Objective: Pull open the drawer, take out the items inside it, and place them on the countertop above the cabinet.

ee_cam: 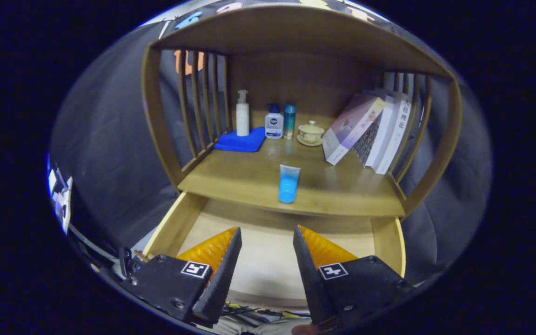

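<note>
The wooden drawer is pulled out under the cabinet's countertop, and the part of its floor that I see is bare. A blue tube lies on the countertop near its front edge, cap end toward me. My gripper hovers over the drawer, open, with nothing between its black and orange fingers. The tube lies just beyond the fingertips, a little to the right of the gap's middle.
At the back of the countertop stand a white pump bottle on a folded blue cloth, a small white bottle, a teal bottle and a lidded cup. Books lean at the right. Slatted side rails flank the shelf.
</note>
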Demonstrator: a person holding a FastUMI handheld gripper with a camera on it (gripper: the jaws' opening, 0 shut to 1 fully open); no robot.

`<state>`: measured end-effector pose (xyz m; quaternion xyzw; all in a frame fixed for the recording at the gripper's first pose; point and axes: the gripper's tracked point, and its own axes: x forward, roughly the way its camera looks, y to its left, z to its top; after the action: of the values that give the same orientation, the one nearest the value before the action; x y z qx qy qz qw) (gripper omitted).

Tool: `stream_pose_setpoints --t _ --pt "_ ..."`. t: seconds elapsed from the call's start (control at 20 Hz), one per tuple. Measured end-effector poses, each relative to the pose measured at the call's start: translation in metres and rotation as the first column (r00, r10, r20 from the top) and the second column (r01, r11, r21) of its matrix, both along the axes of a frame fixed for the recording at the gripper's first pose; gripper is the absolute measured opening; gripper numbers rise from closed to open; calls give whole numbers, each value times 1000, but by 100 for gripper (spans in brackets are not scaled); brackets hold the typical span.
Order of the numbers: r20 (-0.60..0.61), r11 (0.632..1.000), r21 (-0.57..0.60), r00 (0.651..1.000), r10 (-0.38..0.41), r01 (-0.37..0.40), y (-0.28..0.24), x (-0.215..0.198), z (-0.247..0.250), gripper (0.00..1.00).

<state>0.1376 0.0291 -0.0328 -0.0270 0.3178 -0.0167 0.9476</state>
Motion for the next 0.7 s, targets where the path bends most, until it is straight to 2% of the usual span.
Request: stream_pose_setpoints --t 0.3,0.5,0.7 --pt "166 1000 -28 986 7 -3 3 -56 -8 72" --pt "294 998 -58 955 30 -13 12 -78 -23 99" --pt "319 999 -33 948 19 -9 15 -97 -58 99"
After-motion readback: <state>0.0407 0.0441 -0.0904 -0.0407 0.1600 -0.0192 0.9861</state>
